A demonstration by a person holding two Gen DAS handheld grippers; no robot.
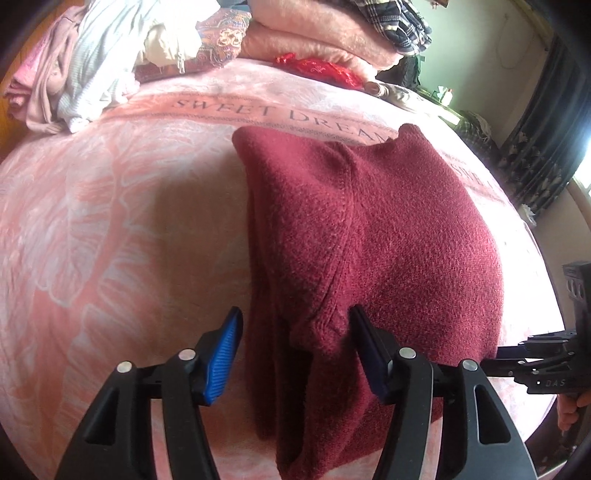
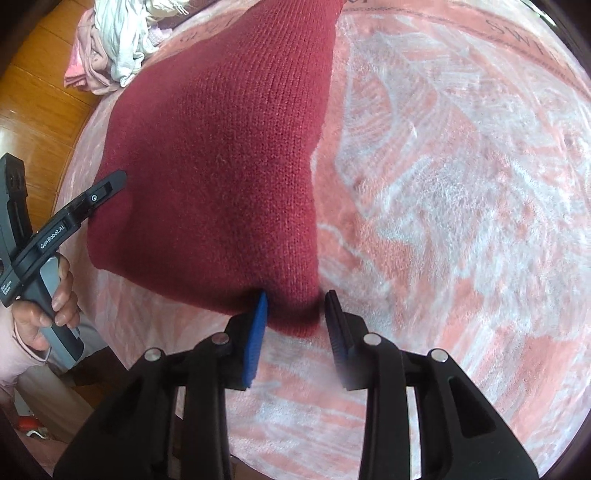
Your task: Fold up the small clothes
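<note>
A dark red knitted garment (image 1: pixel 388 229) lies folded on the pink bed blanket (image 1: pixel 110 221). My left gripper (image 1: pixel 295 317) points down at its near left edge, where a folded flap of the garment lies between the open jaws. The blue pad (image 1: pixel 221 358) stands clear of the cloth. My right gripper (image 2: pixel 297 299) hangs over the garment's (image 2: pixel 221 166) near right corner. That corner sits between its jaws, which are apart and not pinching it. Each view shows the other gripper at its edge: the right one (image 1: pixel 546 365), and the left one (image 2: pixel 74 210) held in a hand (image 2: pixel 44 306).
A heap of pale clothes (image 1: pixel 85 66) lies at the bed's far left corner. Folded pink blankets (image 1: pixel 314 33), a red cloth (image 1: pixel 321 70) and a plaid fabric (image 1: pixel 391 18) line the far side. Wooden floor (image 2: pixel 37 92) runs along the bed's left edge. Dark curtains (image 1: pixel 535 147) hang at the right.
</note>
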